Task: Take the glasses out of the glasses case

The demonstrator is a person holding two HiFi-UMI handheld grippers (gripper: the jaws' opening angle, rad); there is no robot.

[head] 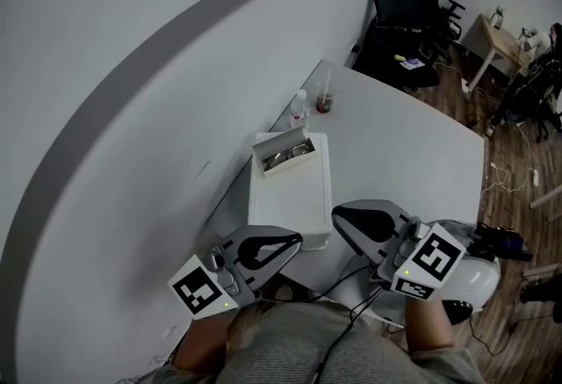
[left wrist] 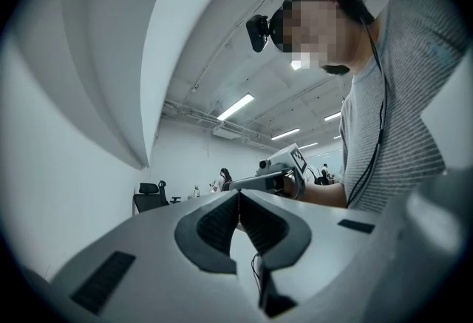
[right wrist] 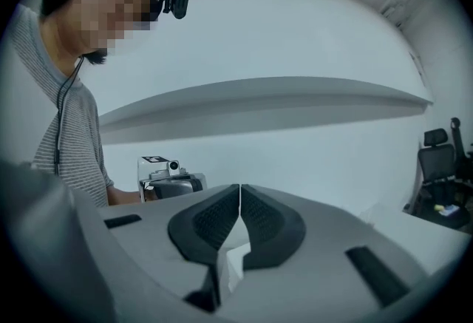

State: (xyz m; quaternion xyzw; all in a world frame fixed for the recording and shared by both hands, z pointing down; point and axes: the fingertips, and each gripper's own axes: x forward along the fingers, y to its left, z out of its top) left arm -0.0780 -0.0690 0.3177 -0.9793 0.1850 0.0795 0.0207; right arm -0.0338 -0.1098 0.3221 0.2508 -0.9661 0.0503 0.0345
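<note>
An open cream glasses case (head: 303, 159) sits at the far end of a white box (head: 294, 198) on the table, and the dark-framed glasses (head: 283, 155) lie inside it. My left gripper (head: 299, 240) hangs at the box's near left corner, pointing right, jaws shut and empty. My right gripper (head: 335, 214) is just right of the box's near end, pointing left, also shut and empty. The two tips face each other, apart. From the left gripper view, its shut jaws (left wrist: 238, 193) point at the right gripper (left wrist: 279, 175). In the right gripper view, the shut jaws (right wrist: 239, 186) face the left gripper (right wrist: 167, 181).
A small bottle (head: 299, 108) and a cup of red drink with a straw (head: 325, 102) stand beyond the case near the wall. Black office chairs (head: 406, 18) and a small side table (head: 497, 40) are past the white table's (head: 413, 154) far end. A white rounded object (head: 472, 278) lies by my right hand.
</note>
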